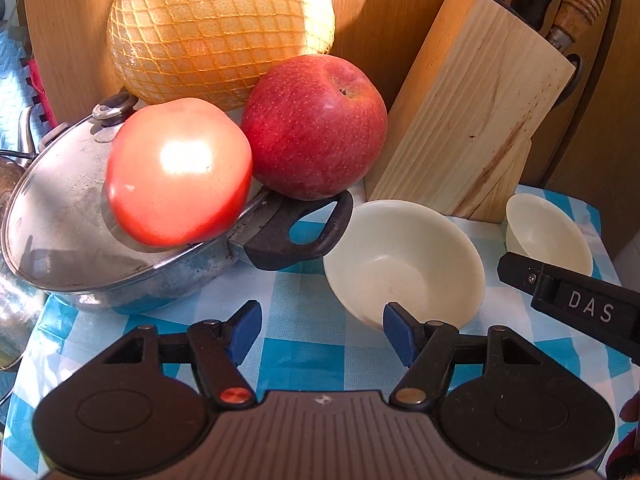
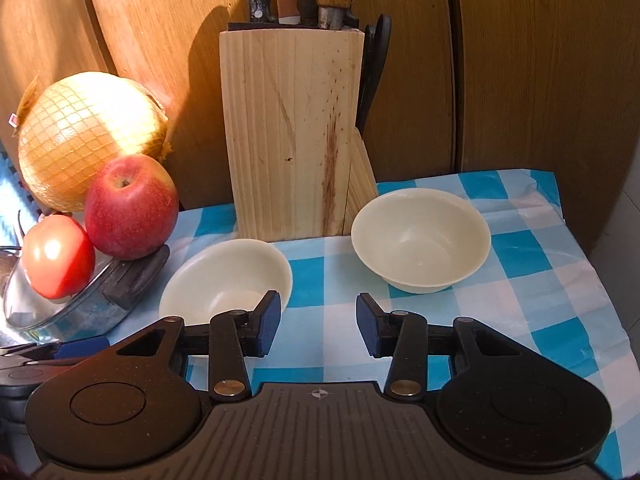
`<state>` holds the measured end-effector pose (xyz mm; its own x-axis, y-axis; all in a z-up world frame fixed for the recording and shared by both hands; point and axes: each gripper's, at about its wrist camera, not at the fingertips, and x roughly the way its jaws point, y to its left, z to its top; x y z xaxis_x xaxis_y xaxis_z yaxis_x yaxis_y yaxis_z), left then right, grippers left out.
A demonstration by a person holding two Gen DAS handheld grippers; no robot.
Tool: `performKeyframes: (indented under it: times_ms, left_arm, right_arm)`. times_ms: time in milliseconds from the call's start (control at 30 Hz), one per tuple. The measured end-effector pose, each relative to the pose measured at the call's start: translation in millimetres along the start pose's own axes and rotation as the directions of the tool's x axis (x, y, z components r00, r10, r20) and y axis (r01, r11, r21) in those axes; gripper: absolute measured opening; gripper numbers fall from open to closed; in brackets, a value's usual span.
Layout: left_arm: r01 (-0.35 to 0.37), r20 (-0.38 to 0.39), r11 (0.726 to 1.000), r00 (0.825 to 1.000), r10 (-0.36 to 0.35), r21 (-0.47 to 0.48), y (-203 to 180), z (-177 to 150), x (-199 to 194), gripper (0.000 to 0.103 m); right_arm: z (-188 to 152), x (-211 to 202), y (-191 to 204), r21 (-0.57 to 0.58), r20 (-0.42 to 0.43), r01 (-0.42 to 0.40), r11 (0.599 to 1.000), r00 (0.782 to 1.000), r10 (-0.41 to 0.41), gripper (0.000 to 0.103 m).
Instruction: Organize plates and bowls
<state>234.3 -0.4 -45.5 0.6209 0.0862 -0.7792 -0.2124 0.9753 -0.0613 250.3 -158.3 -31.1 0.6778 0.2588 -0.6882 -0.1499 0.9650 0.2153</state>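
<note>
Strong sunlight falls from the left, throwing hard shadows and bright glare across the scene. Behind everything stands a wall of brown wooden panels (image 2: 520, 80) with vertical seams, their grain warm in the light. The tabletop (image 2: 532, 280) is covered with a blue-and-white checked cloth, slightly wrinkled, its right edge hanging over the side. A dark shadow lies on the panels just left of the pale wooden knife block (image 2: 292, 132). At far left, in the left wrist view, a patch of light blue foam matting (image 1: 12, 80) shows.
</note>
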Motion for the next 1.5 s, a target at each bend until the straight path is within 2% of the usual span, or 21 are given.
performKeyframes:
  times_ms: [133,233,367,667,1033,1500]
  left_arm:
    - [0.011,0.0,1.0,1.0,-0.011,-0.018,-2.6,-0.6,6.6,0.06]
    - [-0.016,-0.001,1.0,1.0,0.016,0.014,-10.8,-1.6,14.4,0.06]
    - [-0.052,-0.007,0.998,0.999,0.052,0.039,-17.4,-3.9,27.1,0.061]
    - [-0.025,-0.014,0.999,1.0,0.026,0.048,-18.3,-1.5,29.4,0.049]
    - [0.062,0.006,0.995,0.998,-0.063,0.075,-17.5,-6.5,7.1,0.032]
    - [0.136,0.032,0.986,0.99,-0.14,0.101,-17.7,-17.5,-33.2,0.031]
  right_arm:
    - [4.2,19.1,3.3,0.0,-0.021,0.004,1.0,1.0,-0.004,0.05]
    - [2.8,30.6,8.3,-0.03,-0.037,0.007,1.0,0.999,-0.008,0.043]
    - [-0.8,38.0,20.7,-0.128,-0.032,0.034,0.991,0.999,-0.038,0.024]
    - [-1.5,38.1,20.6,-0.147,-0.037,0.01,0.989,0.999,-0.015,0.008]
    - [-5.4,23.2,19.0,-0.147,-0.012,0.0,0.989,1.0,-0.002,0.006]
    - [-9.3,-11.8,14.9,-0.149,0.034,-0.033,0.988,0.999,0.038,0.003]
